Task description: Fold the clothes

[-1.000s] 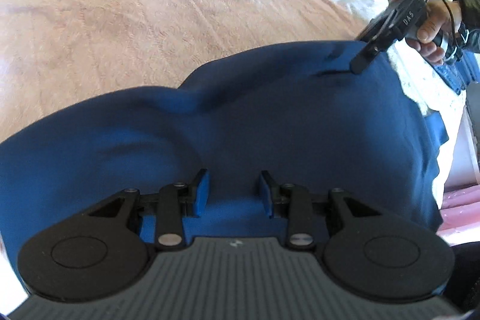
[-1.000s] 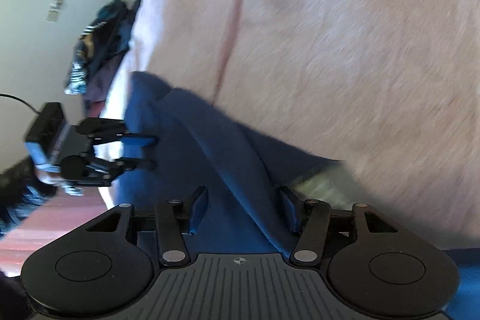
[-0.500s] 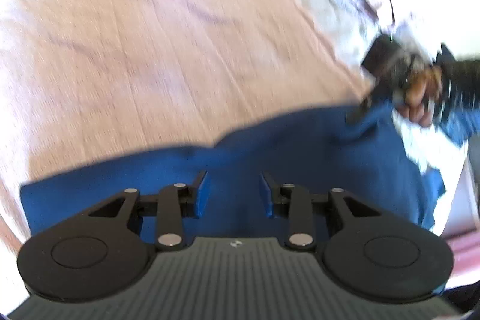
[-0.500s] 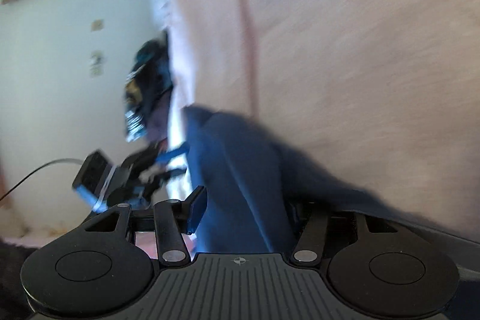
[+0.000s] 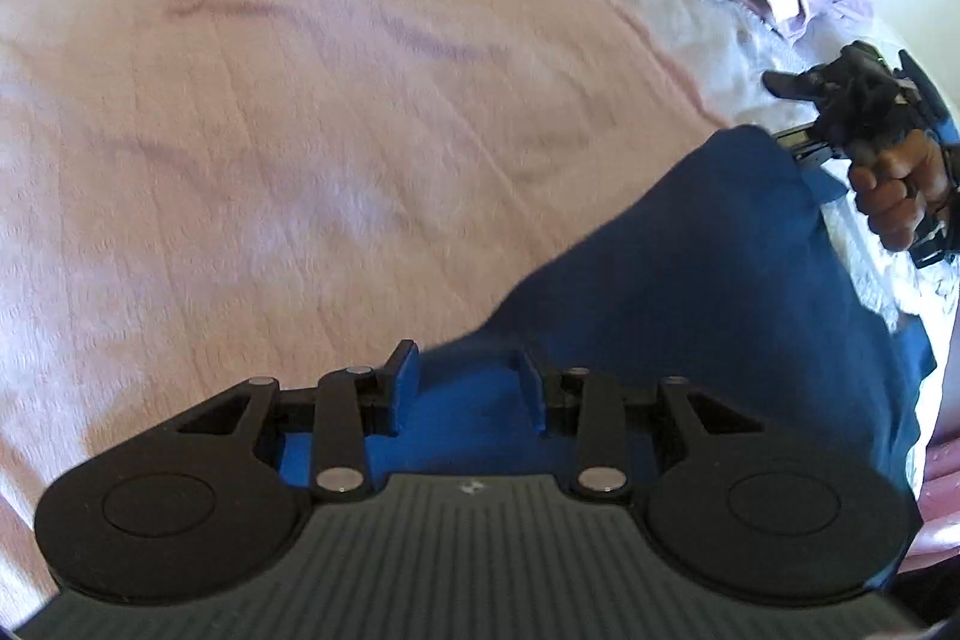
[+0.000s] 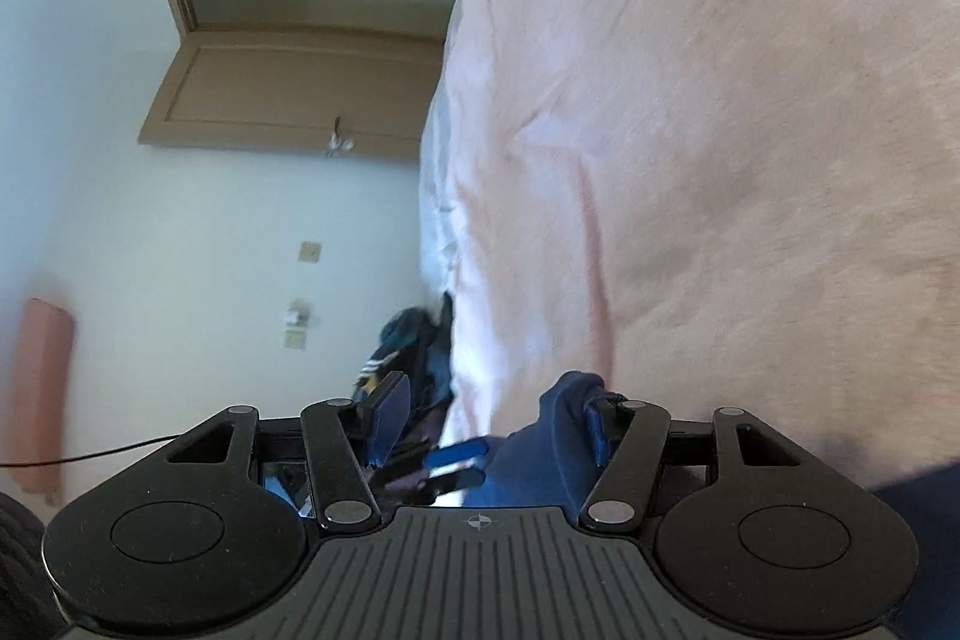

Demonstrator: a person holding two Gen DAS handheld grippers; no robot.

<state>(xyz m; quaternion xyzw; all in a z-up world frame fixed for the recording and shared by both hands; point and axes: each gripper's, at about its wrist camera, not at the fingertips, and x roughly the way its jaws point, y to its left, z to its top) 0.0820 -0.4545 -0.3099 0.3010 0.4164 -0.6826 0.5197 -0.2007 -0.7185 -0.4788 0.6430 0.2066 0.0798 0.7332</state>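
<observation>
since a second ago the blue garment (image 5: 690, 292) has been pulled off most of the pink bedspread (image 5: 300, 130): it then spread right across the lower half of the left wrist view, and it now covers only the lower right, its edge running slantwise from the left tongs (image 5: 468, 388) up to a raised corner by the right tongs (image 5: 792, 148). in that view the right tongs have shifted from pressing down on the middle of the cloth to the far right edge of the bed, gripped by a hand (image 5: 894, 196), with one finger pointing free above and the garment's corner meeting the lower part; whether that corner is pinched there is hard to make out.

the left tongs stand apart, blue cloth lying between and beneath the fingers without being squeezed.

the right wrist view has swung as well. it looked along the bed before; now it takes in a white wall, a wooden door (image 6: 288, 94) and a dark pile of clothes (image 6: 414, 346) at the bed's edge. the right tongs (image 6: 498, 418) are spread wide, a bunched fold of the garment (image 6: 540, 454) resting against the right-hand finger only. the left tongs (image 6: 450, 466) show low down just beside that fold, their fingers apart.
</observation>
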